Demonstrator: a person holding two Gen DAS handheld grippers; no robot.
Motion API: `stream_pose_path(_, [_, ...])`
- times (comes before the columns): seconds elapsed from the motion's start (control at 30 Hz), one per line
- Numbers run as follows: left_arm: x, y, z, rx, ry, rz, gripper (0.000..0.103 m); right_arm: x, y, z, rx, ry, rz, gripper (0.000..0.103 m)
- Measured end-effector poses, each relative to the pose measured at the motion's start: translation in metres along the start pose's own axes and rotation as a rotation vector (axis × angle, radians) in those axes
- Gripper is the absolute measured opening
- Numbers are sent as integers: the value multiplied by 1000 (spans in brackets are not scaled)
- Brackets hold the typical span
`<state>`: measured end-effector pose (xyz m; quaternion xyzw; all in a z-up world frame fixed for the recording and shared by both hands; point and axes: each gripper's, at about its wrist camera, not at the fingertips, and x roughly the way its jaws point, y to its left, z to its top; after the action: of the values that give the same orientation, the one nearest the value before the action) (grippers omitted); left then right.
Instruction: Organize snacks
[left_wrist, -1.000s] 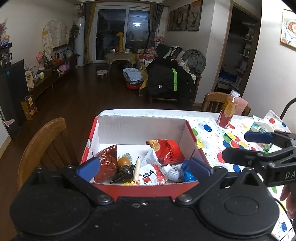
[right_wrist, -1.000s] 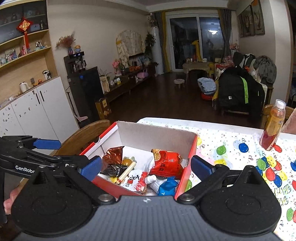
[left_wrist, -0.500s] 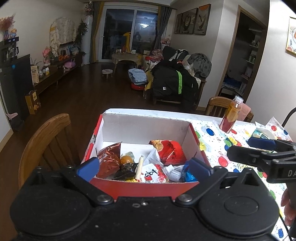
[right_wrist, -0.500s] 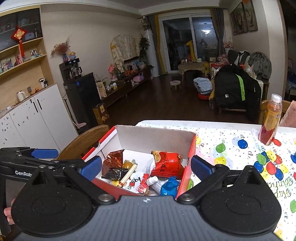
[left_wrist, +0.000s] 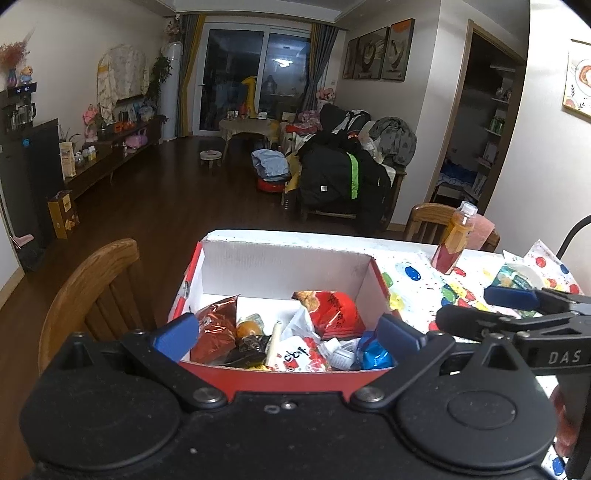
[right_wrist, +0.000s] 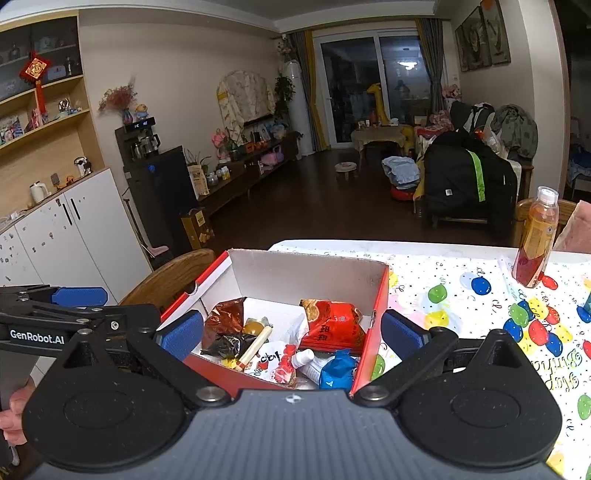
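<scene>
Desk (right_wrist: 461, 266) carrying the red box (left_wrist: 373, 273) at lower centre of both views; snacks (left_wrist: 332, 314) heaped inside. Left gripper (left_wrist: 286, 332) and right gripper (right_wrist: 291, 334): fingers spread wide, empty, short of the box's near wall, equally near.

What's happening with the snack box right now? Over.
Left gripper and right gripper: jaws open, empty. Snack box on table, snacks inside. Nothing blocking.

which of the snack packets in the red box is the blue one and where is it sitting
The blue packet is the only blue one: it lies in the red box's near right corner, in front of the red packet.
</scene>
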<state>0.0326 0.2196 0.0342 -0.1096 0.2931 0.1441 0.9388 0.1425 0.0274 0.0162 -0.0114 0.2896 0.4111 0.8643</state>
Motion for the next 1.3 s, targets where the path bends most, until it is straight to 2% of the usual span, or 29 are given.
stream_pose_path(1.3, [-4,-6,-2,10,11,1,103,-3,3,-1,16,9,-15,103])
